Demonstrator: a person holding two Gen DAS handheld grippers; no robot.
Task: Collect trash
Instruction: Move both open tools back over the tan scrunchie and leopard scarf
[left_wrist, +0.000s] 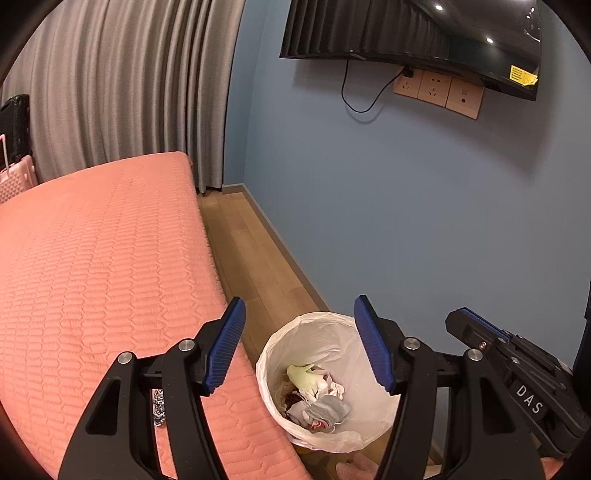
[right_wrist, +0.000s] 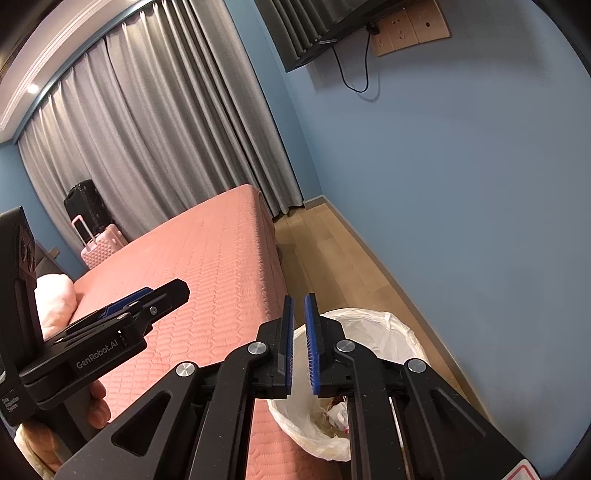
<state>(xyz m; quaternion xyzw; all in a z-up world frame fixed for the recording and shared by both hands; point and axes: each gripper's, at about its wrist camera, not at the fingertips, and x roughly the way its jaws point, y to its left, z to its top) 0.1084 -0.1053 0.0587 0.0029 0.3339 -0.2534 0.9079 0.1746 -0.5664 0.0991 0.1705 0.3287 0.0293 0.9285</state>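
A round bin with a white plastic liner (left_wrist: 343, 339) stands on the wood floor between the pink bed and the blue wall. Crumpled tissues and wrappers (left_wrist: 314, 398) lie inside it. My left gripper (left_wrist: 299, 343) is open and empty, held above the bin's near rim. My right gripper (right_wrist: 299, 347) has its blue pads almost together with a narrow gap and nothing between them; it hovers over the bin (right_wrist: 373, 325). The right gripper also shows at the right of the left wrist view (left_wrist: 476, 328). A small patterned scrap (left_wrist: 159, 402) lies on the bed under my left gripper.
The pink quilted bed (left_wrist: 103, 266) fills the left. A strip of wood floor (left_wrist: 251, 251) runs to grey curtains (left_wrist: 122, 81). A TV (left_wrist: 424, 33) and sockets (left_wrist: 436, 90) hang on the blue wall. Pink (right_wrist: 101, 245) and black (right_wrist: 86, 205) suitcases stand behind the bed.
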